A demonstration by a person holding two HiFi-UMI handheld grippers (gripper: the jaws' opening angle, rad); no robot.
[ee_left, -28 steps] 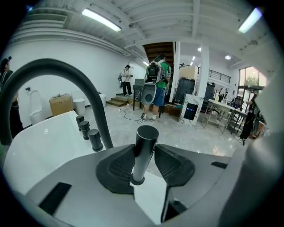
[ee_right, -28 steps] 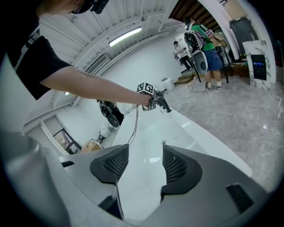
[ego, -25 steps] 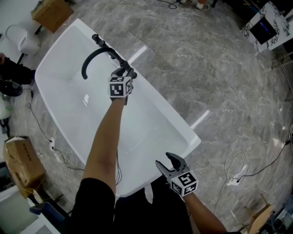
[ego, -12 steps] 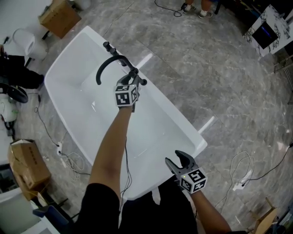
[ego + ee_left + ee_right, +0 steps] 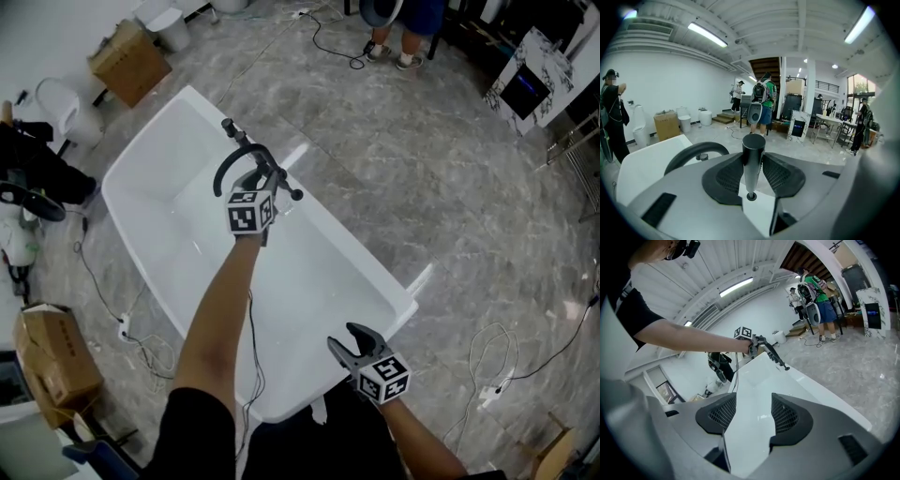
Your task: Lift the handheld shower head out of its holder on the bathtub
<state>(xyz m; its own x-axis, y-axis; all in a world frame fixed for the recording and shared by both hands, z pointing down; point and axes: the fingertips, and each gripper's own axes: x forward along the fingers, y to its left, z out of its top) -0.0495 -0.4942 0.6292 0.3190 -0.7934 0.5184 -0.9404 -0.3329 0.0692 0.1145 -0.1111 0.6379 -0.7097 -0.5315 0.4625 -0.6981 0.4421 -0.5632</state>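
The white bathtub (image 5: 302, 281) lies slantwise below me. My left gripper (image 5: 260, 178) is shut on the dark rod-shaped handheld shower head (image 5: 284, 186), held just above the tub's far rim beside the black arched spout (image 5: 226, 159). In the left gripper view the shower head's round handle (image 5: 753, 152) stands upright, pinched between the two pads, with the spout (image 5: 693, 152) behind on the left. My right gripper (image 5: 351, 341) hovers open and empty over the tub's near corner. From the right gripper view the shower head (image 5: 776, 358) shows in the distance beyond the open right gripper (image 5: 749, 417).
Cardboard boxes sit at the back left (image 5: 130, 60) and the near left (image 5: 52, 352). Cables (image 5: 487, 361) trail over the marble floor at right. A person's legs (image 5: 401, 28) stand at the top, near a marble-patterned panel (image 5: 531, 64). Dark bags (image 5: 37, 159) lie left of the tub.
My left gripper has risen from the tub's rim with the shower head in it, so the rod now sits clear of the rim. The right gripper has come up slightly, still open.
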